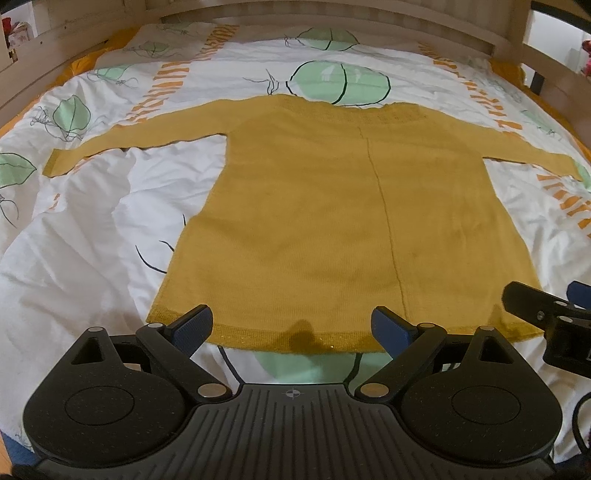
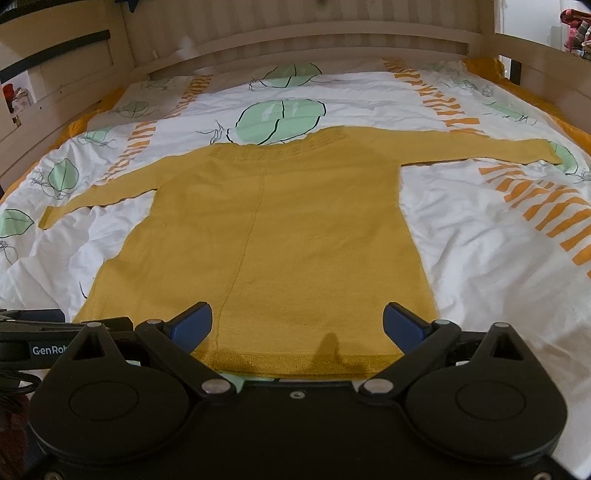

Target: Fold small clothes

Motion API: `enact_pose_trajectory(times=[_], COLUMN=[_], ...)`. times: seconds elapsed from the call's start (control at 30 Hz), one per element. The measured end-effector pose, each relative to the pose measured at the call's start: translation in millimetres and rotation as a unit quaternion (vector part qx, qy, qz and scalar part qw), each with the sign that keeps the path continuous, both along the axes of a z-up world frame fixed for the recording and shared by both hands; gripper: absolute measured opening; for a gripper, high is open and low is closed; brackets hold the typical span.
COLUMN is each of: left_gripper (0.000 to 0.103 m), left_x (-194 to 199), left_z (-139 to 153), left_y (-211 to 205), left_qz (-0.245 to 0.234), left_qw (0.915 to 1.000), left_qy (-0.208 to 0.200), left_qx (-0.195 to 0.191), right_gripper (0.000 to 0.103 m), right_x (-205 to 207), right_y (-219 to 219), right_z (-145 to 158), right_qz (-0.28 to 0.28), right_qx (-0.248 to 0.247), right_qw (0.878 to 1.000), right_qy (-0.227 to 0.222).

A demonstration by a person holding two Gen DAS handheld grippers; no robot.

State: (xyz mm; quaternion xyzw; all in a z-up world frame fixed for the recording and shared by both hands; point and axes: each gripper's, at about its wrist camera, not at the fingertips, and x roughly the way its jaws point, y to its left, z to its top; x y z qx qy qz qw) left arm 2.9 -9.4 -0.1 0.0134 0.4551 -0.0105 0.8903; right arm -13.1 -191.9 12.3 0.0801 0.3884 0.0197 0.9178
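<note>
Both grippers, left gripper (image 1: 291, 326) and right gripper (image 2: 298, 325), gape empty over the hem at 6 o'clock of a mustard sweater (image 1: 332, 221) spread flat on the bed (image 1: 92, 240).

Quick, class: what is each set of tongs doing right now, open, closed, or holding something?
Left tongs: open, holding nothing, at the yellow sweater hem.
Right tongs: open, holding nothing, at the same hem.

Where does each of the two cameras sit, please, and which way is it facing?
Left wrist: on the left gripper, near the mustard sweater's hem, facing the headboard; its open fingers and the right gripper show.
Right wrist: on the right gripper, same heading, further right; open fingers show.
Shared: sweater, leaf-print duvet.
</note>
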Motion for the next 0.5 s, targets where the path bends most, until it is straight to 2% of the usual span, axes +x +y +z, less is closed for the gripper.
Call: enact_pose_trajectory(times=[0.5], left_gripper=[0.093], left_x=[15], left_z=[-5], left_y=[0], left_qz=[-0.01], left_qw=[0.9999], left_qy=[0.004], left_qx=[-0.004], right_gripper=[0.103], right_x=[14], right_y=[-1], right_z=[-7], right_qz=[0.018], right_qx=[0.009], right_qw=[1.0], right_qy=[0.012])
